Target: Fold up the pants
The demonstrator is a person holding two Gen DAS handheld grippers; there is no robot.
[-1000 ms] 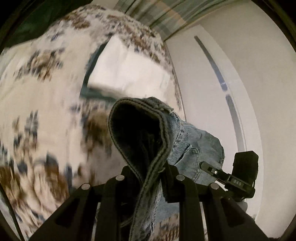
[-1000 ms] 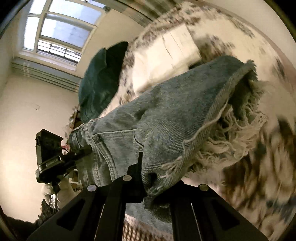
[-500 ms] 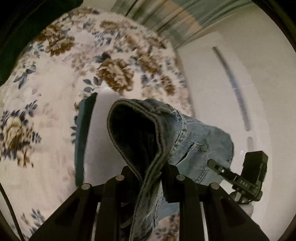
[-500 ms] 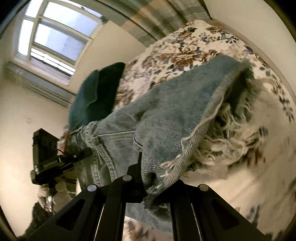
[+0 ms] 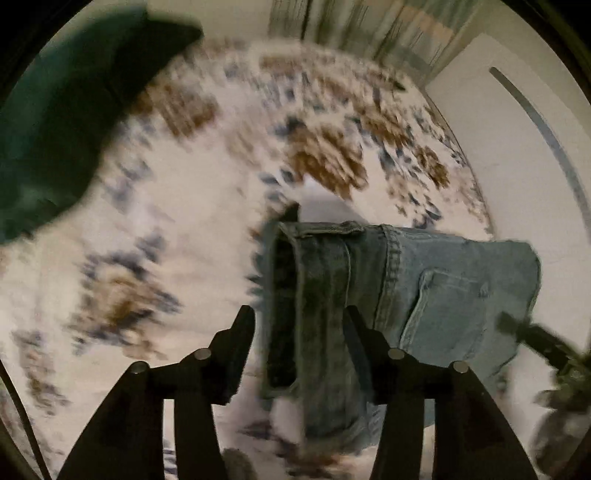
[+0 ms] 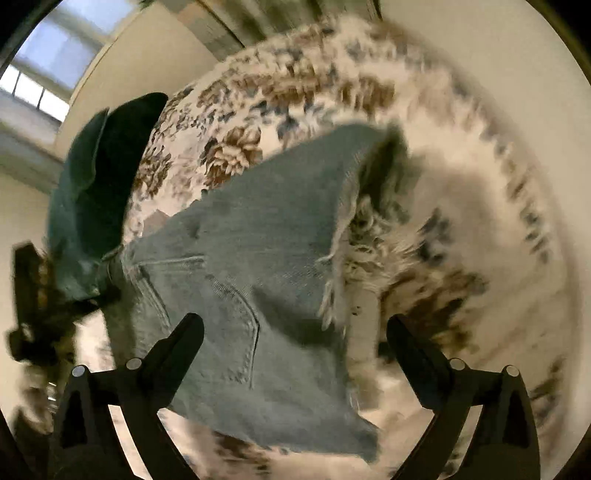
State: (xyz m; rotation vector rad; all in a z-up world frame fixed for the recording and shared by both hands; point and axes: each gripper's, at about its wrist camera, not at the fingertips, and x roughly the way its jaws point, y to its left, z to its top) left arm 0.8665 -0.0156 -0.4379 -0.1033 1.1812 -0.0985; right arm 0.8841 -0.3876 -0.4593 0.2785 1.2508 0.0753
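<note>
While both frames are motion-blurred, the denim pants lie folded on a floral bedspread, waistband at the left gripper, frayed hem at the right gripper. Left fingers: spread, the waistband between them, not pinched. Right fingers: spread wide, over the back pocket, gripping nothing. Dark green pillow: far left on the bed. Striped curtain: beyond the bed. No writing or label can be read.

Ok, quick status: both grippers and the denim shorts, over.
Left gripper open, waistband between its fingers. Right gripper open wide. Denim shorts loose over the floral bedspread. Green pillow off to the side, nothing blocking.
</note>
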